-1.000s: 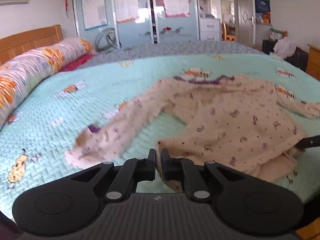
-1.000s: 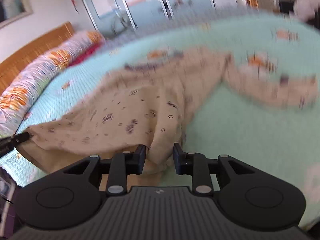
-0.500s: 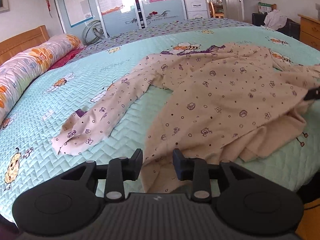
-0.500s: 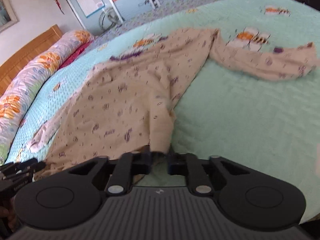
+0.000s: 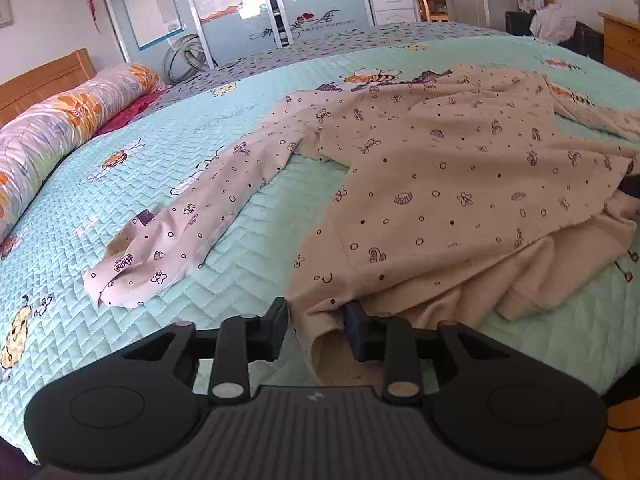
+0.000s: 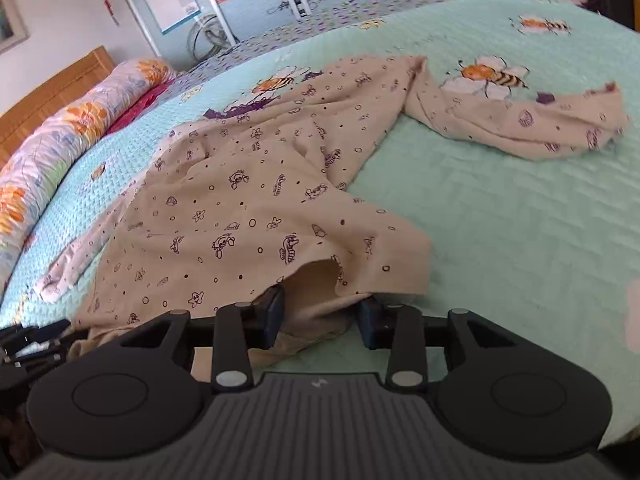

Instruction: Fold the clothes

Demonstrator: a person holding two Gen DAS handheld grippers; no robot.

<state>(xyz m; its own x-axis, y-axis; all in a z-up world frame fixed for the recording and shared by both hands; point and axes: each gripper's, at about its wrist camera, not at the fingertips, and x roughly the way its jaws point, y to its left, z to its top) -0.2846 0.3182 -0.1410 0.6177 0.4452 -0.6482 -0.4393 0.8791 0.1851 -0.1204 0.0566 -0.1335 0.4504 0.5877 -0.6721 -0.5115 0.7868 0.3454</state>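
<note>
A beige long-sleeved top (image 5: pixel 440 184) with small purple prints lies spread on the mint-green bedspread (image 5: pixel 120 160), its near hem rumpled and doubled under. One sleeve (image 5: pixel 192 224) stretches out to the left. In the right wrist view the top (image 6: pixel 240 208) fills the middle and the other sleeve (image 6: pixel 540 128) trails off to the right. My left gripper (image 5: pixel 316 328) is open, with the hem's left corner lying loose between its fingers. My right gripper (image 6: pixel 322 320) is open too, its fingers either side of the lifted right hem corner.
A rolled floral quilt (image 5: pixel 60 120) lies along the wooden headboard (image 5: pixel 40 80) at the left. Wardrobe doors (image 5: pixel 240 20) stand beyond the bed, and a wooden dresser (image 5: pixel 620 44) at the far right. The bed's near edge is just under both grippers.
The left gripper went from shut to open and moved closer to the hem. The right gripper, shut on the hem half a second ago, has opened, and the cloth has settled.
</note>
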